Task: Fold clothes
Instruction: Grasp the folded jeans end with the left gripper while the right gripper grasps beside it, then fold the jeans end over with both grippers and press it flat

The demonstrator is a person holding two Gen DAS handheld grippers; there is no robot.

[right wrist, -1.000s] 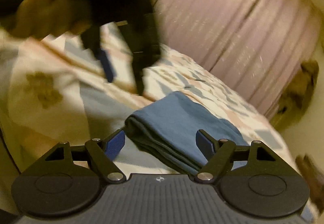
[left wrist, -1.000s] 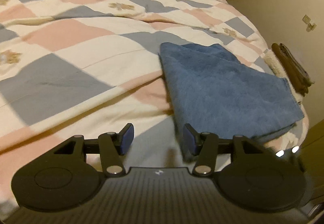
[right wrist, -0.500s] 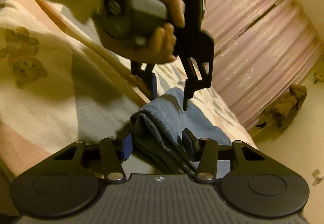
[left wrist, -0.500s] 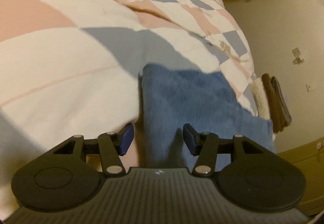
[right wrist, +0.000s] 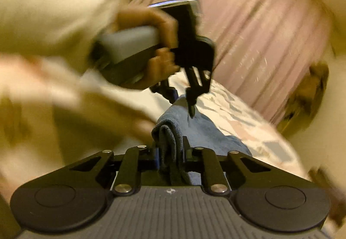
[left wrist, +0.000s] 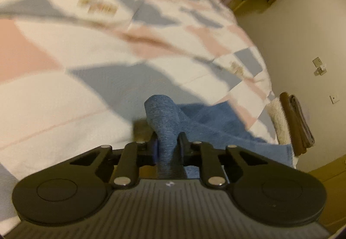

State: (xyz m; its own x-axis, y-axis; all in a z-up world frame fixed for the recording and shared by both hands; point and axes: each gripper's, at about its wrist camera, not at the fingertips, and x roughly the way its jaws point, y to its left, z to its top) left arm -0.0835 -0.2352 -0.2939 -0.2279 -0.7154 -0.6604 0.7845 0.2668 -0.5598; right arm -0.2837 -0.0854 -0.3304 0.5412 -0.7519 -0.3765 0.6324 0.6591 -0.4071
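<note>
Both grippers pinch the folded blue towel (left wrist: 166,126): left gripper (left wrist: 167,148) clamps a bunched edge, rest trailing toward 3 o'clock over the quilt (left wrist: 64,92); right gripper (right wrist: 170,155) clamps stacked layers, towel running toward 12 o'clock.

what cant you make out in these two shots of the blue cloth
- Left wrist view: the quilt print is motion-blurred; the left hand-held gripper body hides the blue cloth near edge.
- Right wrist view: sleeve and hand are smeared; the cloth's far end is hidden behind the left hand-held gripper.
</note>
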